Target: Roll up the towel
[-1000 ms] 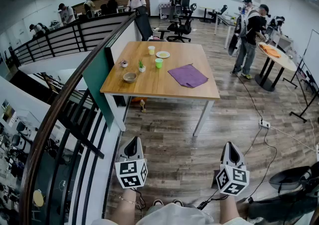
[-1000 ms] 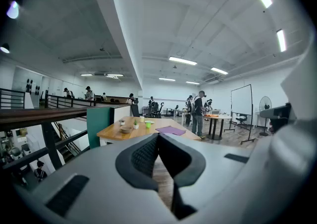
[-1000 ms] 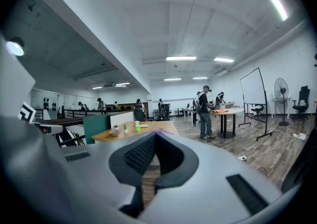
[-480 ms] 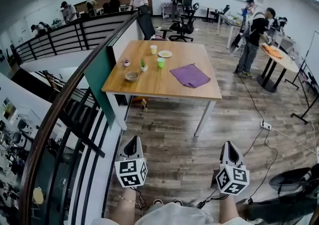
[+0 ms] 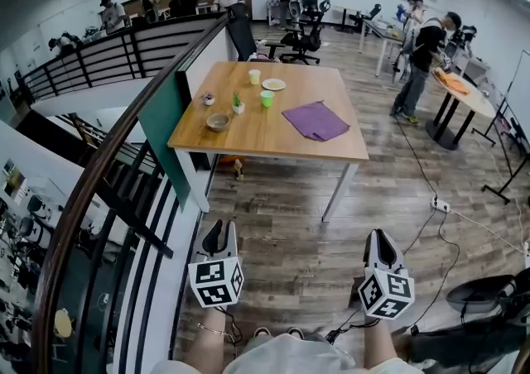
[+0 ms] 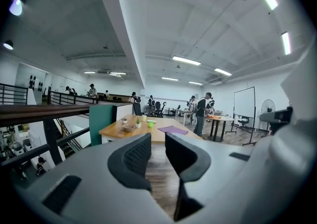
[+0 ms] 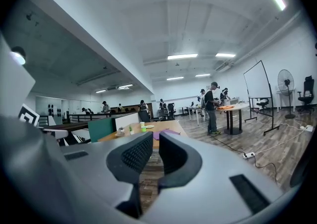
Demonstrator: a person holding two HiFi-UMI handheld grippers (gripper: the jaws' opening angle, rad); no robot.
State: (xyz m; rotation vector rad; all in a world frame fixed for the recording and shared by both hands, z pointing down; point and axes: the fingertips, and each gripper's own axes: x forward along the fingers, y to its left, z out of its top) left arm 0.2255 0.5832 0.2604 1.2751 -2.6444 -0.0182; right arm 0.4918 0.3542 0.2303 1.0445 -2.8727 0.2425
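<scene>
- Since the earlier frame my left claw [image 5: 217,232] had just been opening: its jaws, together before, showed a narrow gap with nothing between them. My right claw [image 5: 379,236] had just been opening too, though by less.
- Head view: both claws hung low over the wooden floor [image 5: 331,223], well short of the table [image 5: 265,139]. The purple towel [image 5: 315,121] lay flat and unrolled on the right half of the tabletop, near the front edge. A green cup [image 5: 266,98], a plate [image 5: 273,83] and a small bowl [image 5: 218,122] stood to its left, apart from it. A dark railing [image 5: 99,174] curved past on my left.
- Left claw view: my jaws [image 6: 157,141] stood slightly apart and gripped nothing; floorboards showed through the gap. The towel [image 6: 172,130] lay on the table far ahead, just above the right jaw.
- Right claw view: my jaws [image 7: 156,137] left only a slim gap and gripped nothing. The table lay well ahead, with a strip of purple towel seen past the jaw tips.
</scene>
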